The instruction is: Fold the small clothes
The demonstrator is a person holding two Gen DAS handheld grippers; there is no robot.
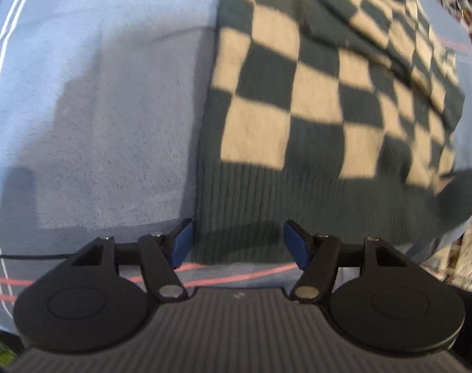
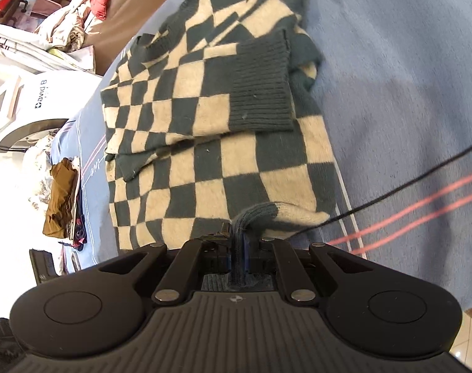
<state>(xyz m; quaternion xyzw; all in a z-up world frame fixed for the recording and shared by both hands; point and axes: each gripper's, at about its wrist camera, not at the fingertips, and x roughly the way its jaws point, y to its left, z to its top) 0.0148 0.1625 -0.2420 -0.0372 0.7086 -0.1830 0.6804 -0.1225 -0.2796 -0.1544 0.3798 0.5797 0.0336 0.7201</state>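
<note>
A dark green and cream checkered sweater (image 1: 298, 99) lies on a blue blanket (image 1: 96, 108). In the left wrist view my left gripper (image 1: 237, 241) is open and empty, its blue pads (image 1: 181, 242) on either side of the sweater's ribbed hem (image 1: 267, 205) at its left corner. In the right wrist view the sweater (image 2: 205, 118) lies partly folded, a sleeve with a ribbed cuff (image 2: 260, 87) laid across the body. My right gripper (image 2: 237, 244) is shut on a pinched fold of the sweater's near edge (image 2: 257, 214).
The blue blanket (image 2: 406, 77) has pink stripes (image 2: 422, 211) and white lines near its edge. A black cable (image 2: 406, 183) crosses it on the right. A stack of folded clothes (image 2: 63, 202) sits at the left edge, with clutter and a white box (image 2: 34, 99) beyond.
</note>
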